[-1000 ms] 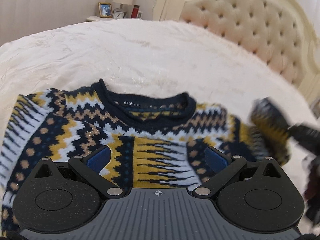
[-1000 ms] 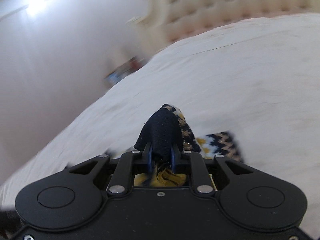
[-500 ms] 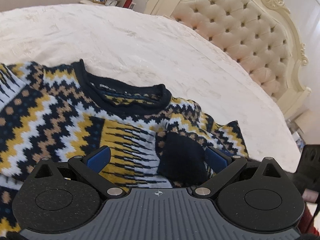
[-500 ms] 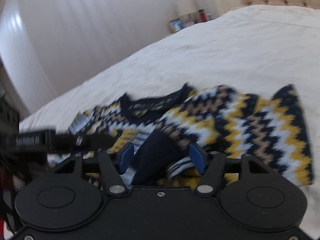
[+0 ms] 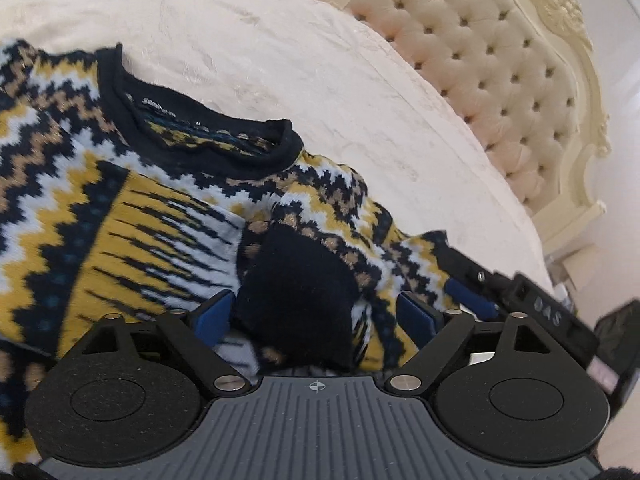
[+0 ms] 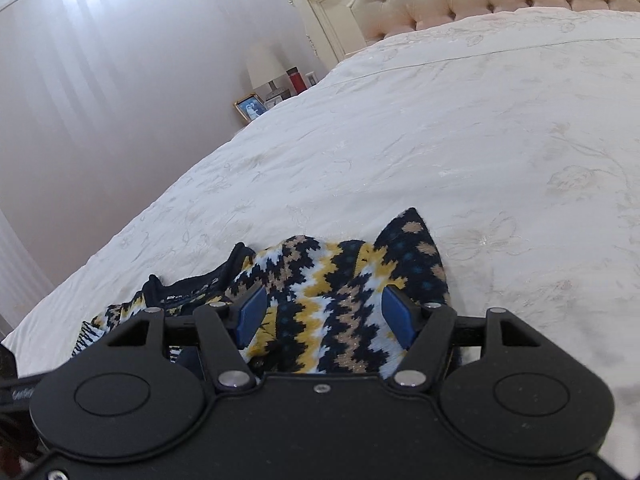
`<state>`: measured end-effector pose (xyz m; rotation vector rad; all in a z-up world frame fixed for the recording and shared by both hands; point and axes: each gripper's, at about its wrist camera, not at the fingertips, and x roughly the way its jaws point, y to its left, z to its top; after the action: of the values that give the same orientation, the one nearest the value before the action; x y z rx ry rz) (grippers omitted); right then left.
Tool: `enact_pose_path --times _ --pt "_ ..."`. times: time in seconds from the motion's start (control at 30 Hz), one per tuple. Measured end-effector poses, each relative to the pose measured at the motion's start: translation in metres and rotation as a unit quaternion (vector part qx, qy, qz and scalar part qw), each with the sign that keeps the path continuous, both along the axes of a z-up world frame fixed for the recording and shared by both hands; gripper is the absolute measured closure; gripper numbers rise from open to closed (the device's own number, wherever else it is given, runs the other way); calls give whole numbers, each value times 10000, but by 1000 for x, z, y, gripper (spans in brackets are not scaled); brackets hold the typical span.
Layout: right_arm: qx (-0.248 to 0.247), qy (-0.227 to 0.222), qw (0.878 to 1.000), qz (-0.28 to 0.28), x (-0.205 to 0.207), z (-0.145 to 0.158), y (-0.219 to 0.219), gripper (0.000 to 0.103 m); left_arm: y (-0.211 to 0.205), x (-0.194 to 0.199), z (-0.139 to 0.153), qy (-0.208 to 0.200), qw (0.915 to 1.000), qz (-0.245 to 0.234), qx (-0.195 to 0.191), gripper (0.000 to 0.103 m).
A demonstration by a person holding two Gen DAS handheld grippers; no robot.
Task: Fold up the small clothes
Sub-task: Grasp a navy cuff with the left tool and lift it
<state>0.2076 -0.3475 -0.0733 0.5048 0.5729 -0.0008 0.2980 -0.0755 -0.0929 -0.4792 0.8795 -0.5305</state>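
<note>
- Bed (image 6: 460, 128): white embroidered cover, tufted cream headboard (image 5: 500, 64) at the far end; serves as the folding surface.
- Sweater (image 5: 132, 208): lying on the bed cover near its close edge, neckline away from the cameras; zigzag knit in navy, mustard, white and tan, with a dark ribbed collar (image 5: 192, 152) and a label inside it.
- Sleeve (image 6: 320, 292): a second ago lifted clear of the bed in a tight pinch by the right tool; now laid across the sweater's front, so the first inward fold judged done on that side. Some bunching at the shoulder, where one corner stands up in a peak.
- Cuff (image 5: 296, 288): plain navy, thick and soft-looking, resting on the chest panel where half a second ago it had only just landed.
- Left hand-held gripper (image 5: 312, 312): spread wide over bare knit a second ago, now lower and rolled, jaws closing with the cuff between the blue pads; right pad not yet touching, left pad too close to tell. Judged a move to take or straighten the cuff.
- Right hand-held gripper (image 6: 324, 316): jaws opening, pads apart with patterned sleeve fabric lying loose between them; no grip on the cloth seen.
- Opposite sleeve: largely out of view at the left edge; folded state not determinable.
</note>
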Motion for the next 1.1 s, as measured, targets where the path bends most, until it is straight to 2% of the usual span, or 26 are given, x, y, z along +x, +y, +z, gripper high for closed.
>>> enact_pose_path --times 0.07,0.13,0.2,0.27,0.33,0.47,0.6,0.7,0.8,0.9,0.97,1.03,1.1 --pt "7 -1 10000 -4 1 0 0 35 -2 6 -2 139 9998 116 -127 47" --pt "31 9 10000 -37 1 0 -1 35 -1 10 -4 181 9990 249 -336 88" --pt "69 28 9999 -107 3 -3 -3 35 -1 10 1 82 9986 327 -419 90" --pt "116 41 9997 -205 2 -3 -7 35 -5 7 15 -185 9993 200 -266 90" --pt "141 13 9995 -298 0 -3 -13 35 -6 4 35 -419 9990 68 -107 90" --pt "194 -45 9981 -587 -3 -1 -23 35 0 -2 86 -893 9956 -279 -39 90" --pt "257 15 9965 -794 -7 -3 -32 35 12 -10 142 -1549 9853 -641 324 90" --pt "288 88 9959 -850 -7 -4 -37 34 29 -18 177 -1941 9766 -686 627 90" --pt "312 136 9959 -843 -7 -5 -38 32 49 -23 201 -2168 9687 -613 1043 90" --pt "300 201 9962 -788 -5 -6 -35 32 66 -24 211 -2225 9626 -499 1463 90" --pt "289 240 9969 -685 -3 -7 -32 31 78 -20 210 -2128 9620 -437 1655 90" --pt "236 300 9976 -576 -1 -8 -27 30 87 -14 203 -1947 9639 -360 1779 90" --pt "147 352 9981 -486 1 -8 -23 30 96 -10 190 -1818 9614 -340 2038 90"
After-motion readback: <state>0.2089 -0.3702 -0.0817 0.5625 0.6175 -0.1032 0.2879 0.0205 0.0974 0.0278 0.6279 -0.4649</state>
